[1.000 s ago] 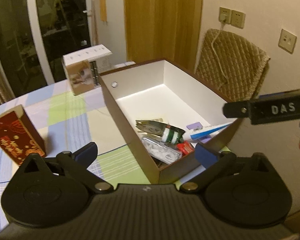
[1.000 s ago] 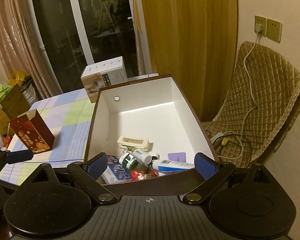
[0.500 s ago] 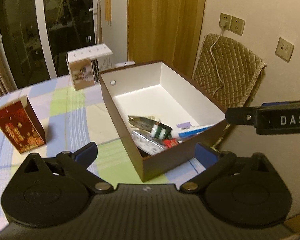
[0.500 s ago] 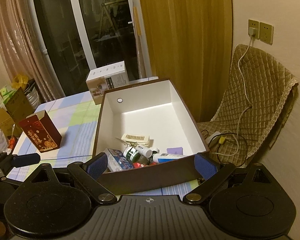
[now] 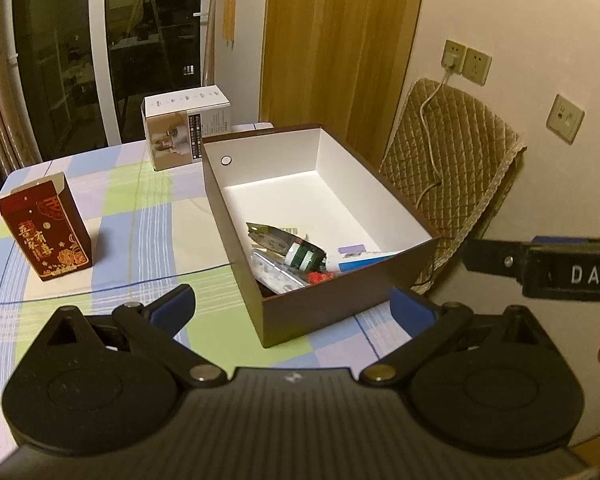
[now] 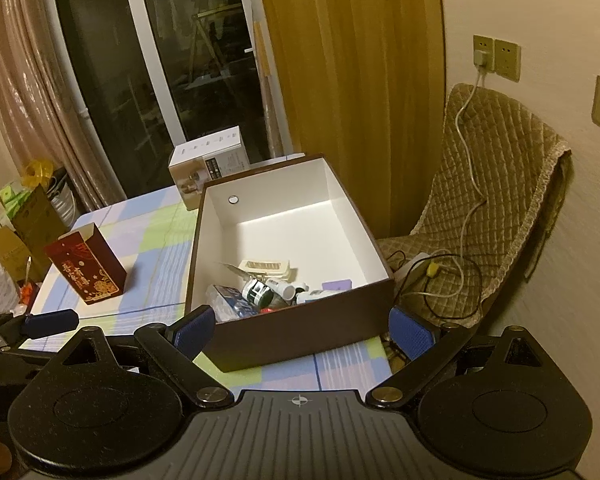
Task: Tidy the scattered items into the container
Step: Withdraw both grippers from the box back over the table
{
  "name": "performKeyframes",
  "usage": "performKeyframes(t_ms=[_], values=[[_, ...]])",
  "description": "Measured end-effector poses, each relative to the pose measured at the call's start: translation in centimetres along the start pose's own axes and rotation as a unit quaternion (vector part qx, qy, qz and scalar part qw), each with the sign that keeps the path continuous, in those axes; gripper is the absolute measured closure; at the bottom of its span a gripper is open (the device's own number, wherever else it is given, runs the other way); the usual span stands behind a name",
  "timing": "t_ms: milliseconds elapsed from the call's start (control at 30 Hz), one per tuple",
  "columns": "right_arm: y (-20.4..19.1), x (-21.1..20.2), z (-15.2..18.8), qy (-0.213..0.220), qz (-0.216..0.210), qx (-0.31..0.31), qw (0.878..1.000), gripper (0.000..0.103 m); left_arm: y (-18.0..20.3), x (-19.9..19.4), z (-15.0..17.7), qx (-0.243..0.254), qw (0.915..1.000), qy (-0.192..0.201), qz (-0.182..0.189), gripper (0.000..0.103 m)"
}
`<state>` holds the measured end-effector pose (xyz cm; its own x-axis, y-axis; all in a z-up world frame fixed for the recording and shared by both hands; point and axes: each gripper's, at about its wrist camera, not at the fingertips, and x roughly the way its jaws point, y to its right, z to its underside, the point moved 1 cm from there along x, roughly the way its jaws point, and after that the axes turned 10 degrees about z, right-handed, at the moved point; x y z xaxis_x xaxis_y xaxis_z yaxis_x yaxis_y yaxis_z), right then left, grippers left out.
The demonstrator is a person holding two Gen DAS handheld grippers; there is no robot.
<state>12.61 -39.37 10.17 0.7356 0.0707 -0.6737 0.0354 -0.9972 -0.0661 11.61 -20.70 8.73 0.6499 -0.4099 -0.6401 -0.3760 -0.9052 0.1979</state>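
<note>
A brown box with a white inside (image 5: 396, 216) (image 6: 352, 216) stands on the checked tablecloth. Small items lie heaped at its near end: a green and white bottle (image 5: 304, 257) (image 6: 256, 291), a white and blue tube (image 5: 360, 262), a clear blister pack (image 5: 274, 274) and a cream comb-like piece (image 6: 265, 266). My left gripper (image 5: 294, 308) hangs open, above and in front of the box's near corner, holding nothing. My right gripper (image 6: 300, 326) is open too, empty, behind the box's near wall. The right gripper's side shows at the right of the left wrist view.
A red carton (image 5: 46, 232) (image 6: 87, 268) stands upright left of the box. A white product box (image 5: 188, 132) (image 6: 208, 162) stands behind it. A quilted chair (image 6: 500, 184) with cables sits right of the table. Bags and cartons (image 6: 20, 224) crowd the far left.
Both grippers have drawn back and up from the box, so it looks smaller and further away. The items inside have not moved.
</note>
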Motion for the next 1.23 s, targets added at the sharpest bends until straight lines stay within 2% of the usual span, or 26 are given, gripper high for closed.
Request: performKeyframes(t_ms=[600,1233], values=[[0.0,-4.5,1.0,0.017,0.010,-0.003,1.000,0.005,0.9,-3.3,0.9,-0.004,0.9997,0.012,-0.021,0.001],[-0.3,-4.1,2.0,0.005,0.013,-0.011,1.000,0.005,-0.1,-3.6,1.6,-0.011,0.9992,0.018,-0.035,0.001]])
